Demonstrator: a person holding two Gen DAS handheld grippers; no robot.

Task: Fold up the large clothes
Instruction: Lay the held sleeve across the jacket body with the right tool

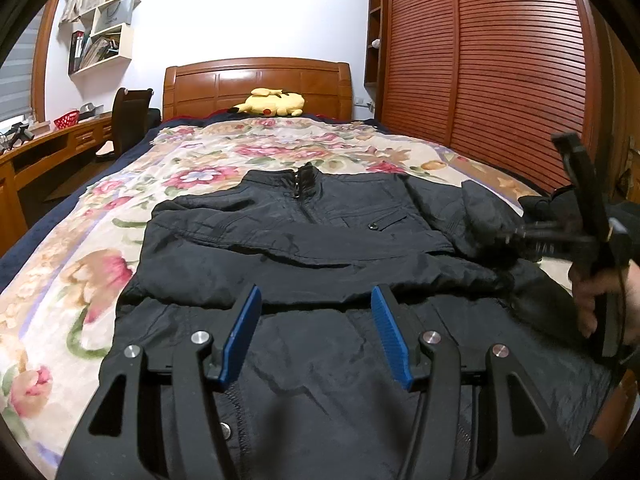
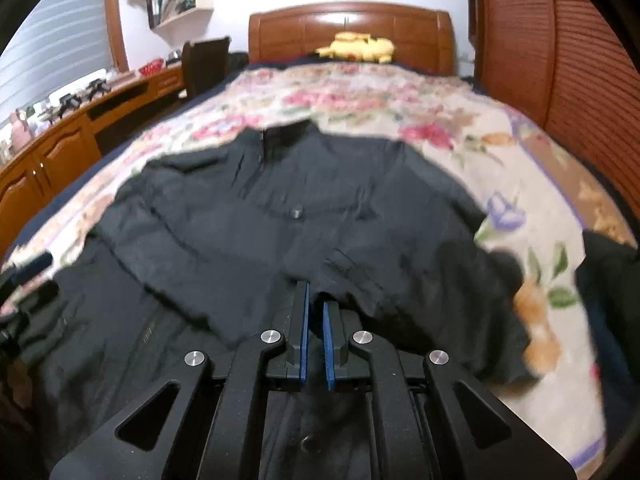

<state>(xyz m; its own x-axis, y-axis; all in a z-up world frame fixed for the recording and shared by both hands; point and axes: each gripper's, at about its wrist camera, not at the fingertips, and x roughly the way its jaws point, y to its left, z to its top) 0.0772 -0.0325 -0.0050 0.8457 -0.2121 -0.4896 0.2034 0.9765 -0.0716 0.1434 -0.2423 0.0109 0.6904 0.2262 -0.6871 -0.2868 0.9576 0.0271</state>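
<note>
A black zip-up jacket (image 1: 320, 216) lies spread front-up on the floral bedspread (image 1: 200, 160), collar toward the headboard. My left gripper (image 1: 316, 294) hovers open over the jacket's lower half, and its blue pads (image 1: 240, 332) stand wide apart with nothing between them. My right gripper (image 1: 512, 236), carried by a hand at the right edge, has its tips in the bunched, raised sleeve (image 1: 480, 208). In the blurred right wrist view the right gripper (image 2: 316, 294) is shut, with creases of the jacket (image 2: 240, 208) running into its tips.
A yellow plush toy (image 1: 272, 104) rests against the wooden headboard (image 1: 256, 80). A slatted wardrobe (image 1: 500, 60) runs along the right side of the bed. A desk (image 1: 48, 144) and a chair (image 1: 130, 116) stand on the left. Another dark cloth (image 2: 608, 272) lies at the bed's right edge.
</note>
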